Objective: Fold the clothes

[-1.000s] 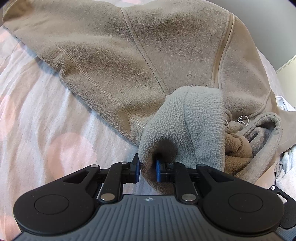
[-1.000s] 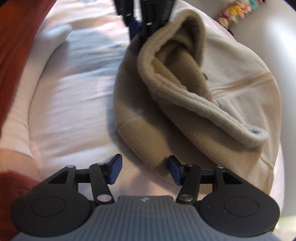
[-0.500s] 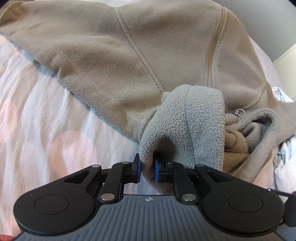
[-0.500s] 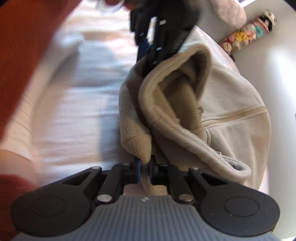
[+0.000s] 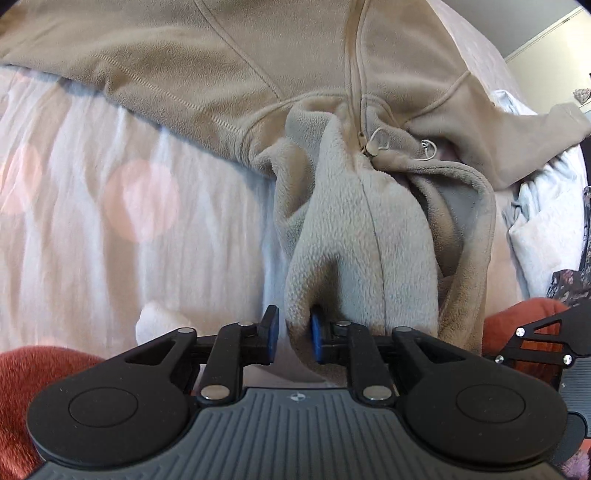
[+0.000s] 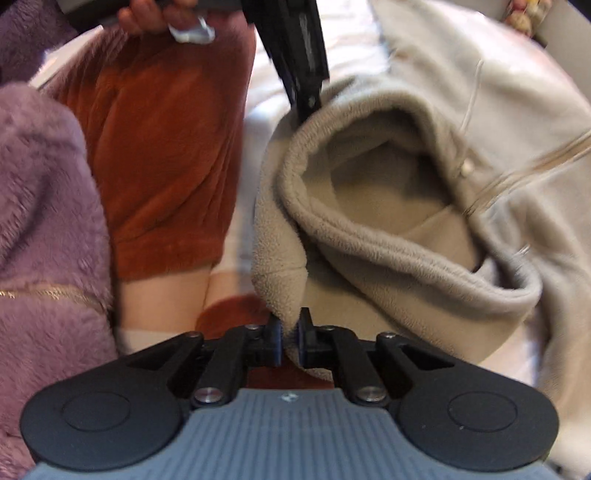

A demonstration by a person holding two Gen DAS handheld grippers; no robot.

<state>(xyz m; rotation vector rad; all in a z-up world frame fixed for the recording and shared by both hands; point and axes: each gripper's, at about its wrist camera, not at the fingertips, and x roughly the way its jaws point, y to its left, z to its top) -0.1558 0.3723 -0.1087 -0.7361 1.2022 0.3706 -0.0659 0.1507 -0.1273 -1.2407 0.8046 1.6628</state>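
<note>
A beige fleece hooded jacket with a front zip [image 5: 229, 70] lies spread over a bed sheet, white with pale pink round blotches [image 5: 92, 206], with its hood end gathered up toward both cameras. The left tongs [image 5: 293, 334] have a thick fold of the grey-beige hood fleece between their blue pads [image 5: 272, 334]; their jaws are opening at this moment, a small gap shows beside the left pad, and the right pad is sunk into the cloth. The metal zip pull [image 5: 371, 146] and a thin white cord loop [image 5: 428, 147] sit just above that fold, where the collar seams meet. In the right wrist view the right tongs [image 6: 290, 341] are closed narrowly on a pointed corner of the hood's edge, which hangs down between the pads, while the hood's opening gapes as a rounded pocket just beyond. The left tool's black body [image 6: 295, 51] reaches in from the top of that view and meets the far rim of the hood, a hand [image 6: 151, 14] gripping it at the upper edge. To the left are a rust-red plush trouser leg [image 6: 162, 158], a bare stretch of leg below it, and a lilac fluffy sleeve [image 6: 44, 221]. A crumpled white cloth [image 5: 546, 229] lies by the jacket's right side.
</note>
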